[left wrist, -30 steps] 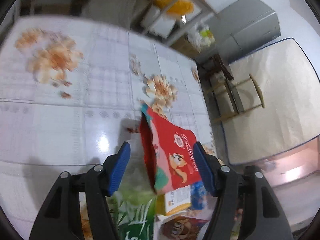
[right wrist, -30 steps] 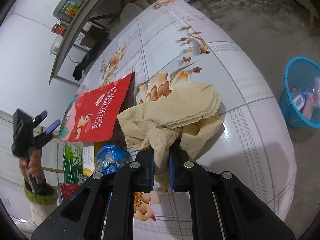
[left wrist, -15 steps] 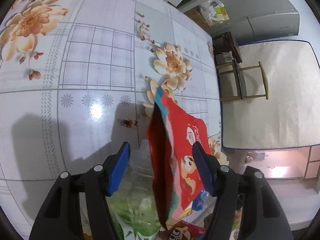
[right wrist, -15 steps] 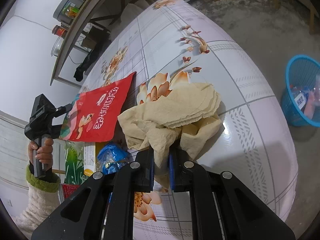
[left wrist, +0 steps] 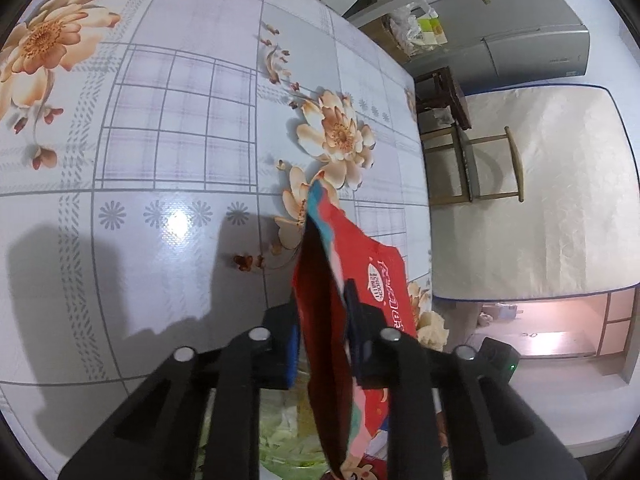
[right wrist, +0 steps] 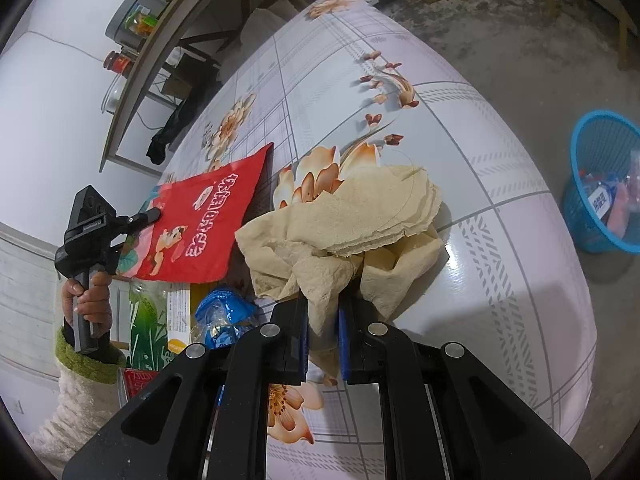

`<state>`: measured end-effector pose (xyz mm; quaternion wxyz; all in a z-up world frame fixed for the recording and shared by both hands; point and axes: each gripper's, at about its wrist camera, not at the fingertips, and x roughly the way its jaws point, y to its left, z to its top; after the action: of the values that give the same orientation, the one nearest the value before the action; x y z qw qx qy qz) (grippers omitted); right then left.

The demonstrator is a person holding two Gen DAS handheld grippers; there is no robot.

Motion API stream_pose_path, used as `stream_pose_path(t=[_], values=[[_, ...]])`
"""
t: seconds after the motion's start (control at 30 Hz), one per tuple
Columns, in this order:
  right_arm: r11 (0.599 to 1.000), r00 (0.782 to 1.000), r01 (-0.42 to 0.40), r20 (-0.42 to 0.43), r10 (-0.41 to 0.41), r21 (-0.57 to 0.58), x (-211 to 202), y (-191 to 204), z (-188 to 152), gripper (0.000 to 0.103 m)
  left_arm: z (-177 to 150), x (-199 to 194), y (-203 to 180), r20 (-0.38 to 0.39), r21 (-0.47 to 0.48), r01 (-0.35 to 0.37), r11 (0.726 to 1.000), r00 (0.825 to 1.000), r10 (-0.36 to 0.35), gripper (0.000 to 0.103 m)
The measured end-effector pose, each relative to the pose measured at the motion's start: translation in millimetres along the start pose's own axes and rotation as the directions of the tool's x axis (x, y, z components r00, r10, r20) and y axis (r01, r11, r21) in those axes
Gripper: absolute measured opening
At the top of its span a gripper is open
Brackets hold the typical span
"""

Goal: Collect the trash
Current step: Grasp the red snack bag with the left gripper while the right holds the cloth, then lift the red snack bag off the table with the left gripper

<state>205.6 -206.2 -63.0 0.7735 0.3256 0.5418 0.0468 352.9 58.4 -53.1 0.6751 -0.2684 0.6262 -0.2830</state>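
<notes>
- Claws loaded: my left claw (left wrist: 322, 320), jaws just closed, pinches the red snack bag (right wrist: 204, 216) above the surface (left wrist: 160, 140); thin foil may slip.
- My right claw (right wrist: 322, 336) clamps crumpled tan paper (right wrist: 352, 220); loose folds could tear before the blue basket (right wrist: 600, 184).

A lived-in home, part kitchen, part bedroom: a bench (right wrist: 460, 128) under a flowered oilcloth, a grey fridge (left wrist: 532, 52) at two o'clock, a mattress (left wrist: 532, 192) at three o'clock, wooden stools (left wrist: 472, 168), and a shelf with jars (right wrist: 132, 32) at eleven o'clock.
</notes>
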Motion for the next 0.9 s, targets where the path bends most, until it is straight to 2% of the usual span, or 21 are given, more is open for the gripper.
stream_pose_path(t=[0.23,0.47,0.9], values=[[1.0,1.0,0.001,0.004,-0.001,0.007,-0.7,-0.2,-1.4,0.01,-2.4,-21.2,-7.3,0.079,0.012,0.067,0.998,0.995,-0.068,0.006],[1.0,1.0,0.001,0.012,-0.001,0.008,-2.1,-0.5,-2.7,0.008,-6.9,-50.1,-22.8,0.164,0.049,0.108,0.993,0.98,-0.115,0.004],[0.999,0.999,-0.028,0.027,0.027,0.019,-8.3,-6.3,-5.4,0.007,-18.4,-97.9,-44.1,0.27,0.113,0.123,0.986,0.951,-0.15,0.004]])
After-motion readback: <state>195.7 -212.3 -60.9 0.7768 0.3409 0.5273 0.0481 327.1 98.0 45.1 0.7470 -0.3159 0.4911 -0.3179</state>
